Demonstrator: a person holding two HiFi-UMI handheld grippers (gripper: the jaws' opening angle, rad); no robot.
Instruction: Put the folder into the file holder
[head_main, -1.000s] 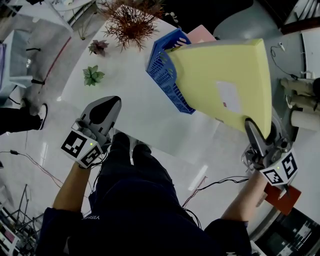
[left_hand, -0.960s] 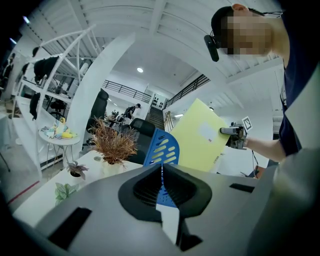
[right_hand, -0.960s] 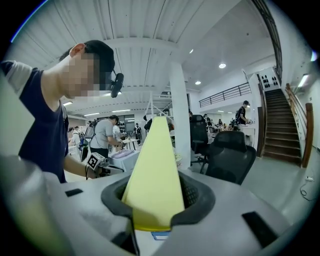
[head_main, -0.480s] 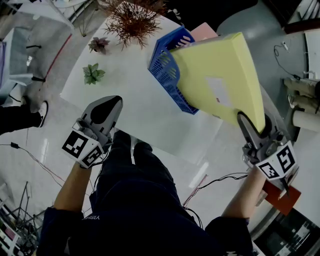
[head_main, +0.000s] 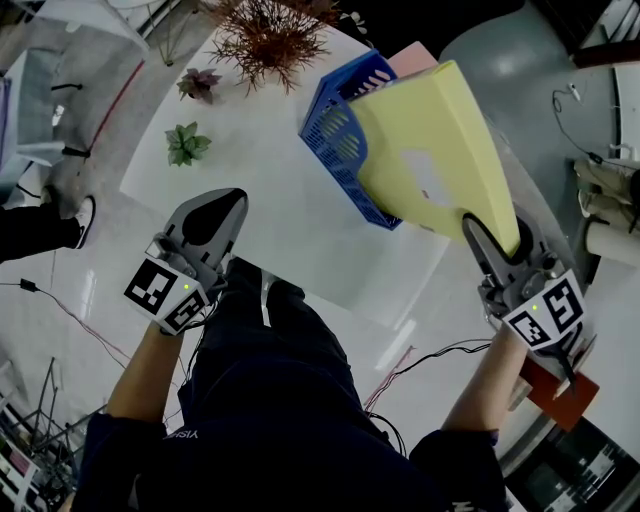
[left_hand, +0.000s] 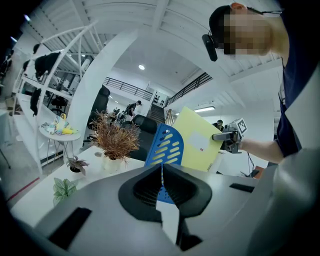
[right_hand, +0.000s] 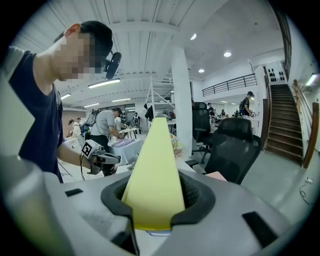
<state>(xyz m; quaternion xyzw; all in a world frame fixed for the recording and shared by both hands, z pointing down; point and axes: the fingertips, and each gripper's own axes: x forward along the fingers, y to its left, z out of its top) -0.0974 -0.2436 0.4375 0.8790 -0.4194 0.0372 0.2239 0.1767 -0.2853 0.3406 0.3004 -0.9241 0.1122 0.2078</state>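
Folder (head_main: 430, 130) hides file holder (head_main: 335, 130) far side; label (head_main: 425, 178) print unreadable; dried plant (head_main: 268, 38) cut off at top.

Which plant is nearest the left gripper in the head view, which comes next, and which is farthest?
Starting from the left gripper:
1. Green plant, just beyond the gripper's tips, slightly left.
2. Purple plant, farther back, behind the green one.
3. Reddish bushy plant, at the far back, to the right.
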